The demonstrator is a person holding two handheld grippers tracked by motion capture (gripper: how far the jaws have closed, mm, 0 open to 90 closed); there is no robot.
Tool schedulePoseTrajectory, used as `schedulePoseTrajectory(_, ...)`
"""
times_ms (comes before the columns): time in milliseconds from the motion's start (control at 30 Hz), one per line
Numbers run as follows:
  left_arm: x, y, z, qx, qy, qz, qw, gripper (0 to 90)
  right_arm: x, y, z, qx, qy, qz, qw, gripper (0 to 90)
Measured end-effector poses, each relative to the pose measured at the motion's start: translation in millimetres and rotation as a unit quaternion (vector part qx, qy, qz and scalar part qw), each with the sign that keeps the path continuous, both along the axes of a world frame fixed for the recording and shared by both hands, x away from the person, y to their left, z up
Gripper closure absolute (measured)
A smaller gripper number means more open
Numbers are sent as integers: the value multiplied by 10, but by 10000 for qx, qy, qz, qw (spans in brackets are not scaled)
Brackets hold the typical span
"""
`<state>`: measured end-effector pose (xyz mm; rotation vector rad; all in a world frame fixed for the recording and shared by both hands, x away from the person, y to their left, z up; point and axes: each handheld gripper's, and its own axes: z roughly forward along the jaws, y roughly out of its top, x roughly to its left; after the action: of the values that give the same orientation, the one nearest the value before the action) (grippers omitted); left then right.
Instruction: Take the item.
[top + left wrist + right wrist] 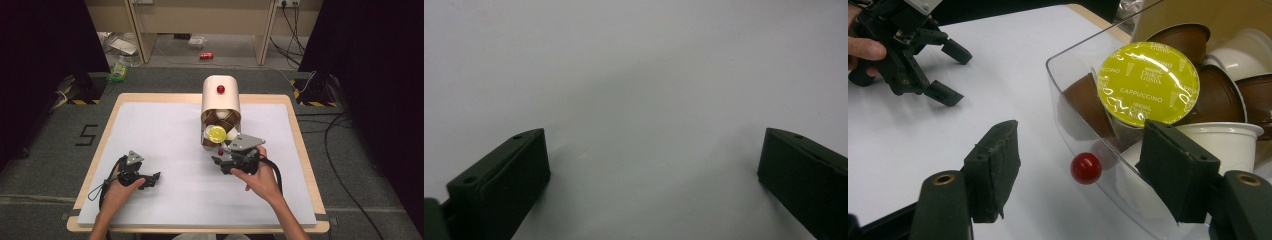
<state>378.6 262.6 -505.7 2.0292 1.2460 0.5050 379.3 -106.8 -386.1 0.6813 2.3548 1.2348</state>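
Capsule dispenser — clear drawer open, pods inside

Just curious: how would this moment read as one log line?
left gripper: open, over white sheet | right gripper: open, at red knob of capsule drawer | nothing held

A white sheet covers the wooden table; grey floor surrounds it, with a black mark like a 5 at the left; black curtains hang at both sides; a red can lies on the floor beyond, near pale wooden furniture; black cables trail at the right; yellow-black striped tape marks the stands' bases.
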Motion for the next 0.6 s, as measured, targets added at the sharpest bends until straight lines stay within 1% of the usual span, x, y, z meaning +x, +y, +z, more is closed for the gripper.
schedulePoseTrajectory(233,0,0,0,-3,1,2,10000,0,-17,-1,-2,-14,43,12,10000,332)
schedulePoseTrajectory(300,0,0,0,-3,2,1,10000,0,-19,-7,8,21,55,6,10000,337)
schedulePoseTrajectory(333,0,0,0,-1,1,0,10000,0,-22,-10,19,77,59,-4,10000,335)
schedulePoseTrajectory(500,1,0,0,0,1,1,10000,0,-28,-7,89,153,-122,-86,9998,340)
schedulePoseTrajectory(600,1,0,0,1,1,1,10000,0,-13,9,124,187,-169,-130,9996,347)
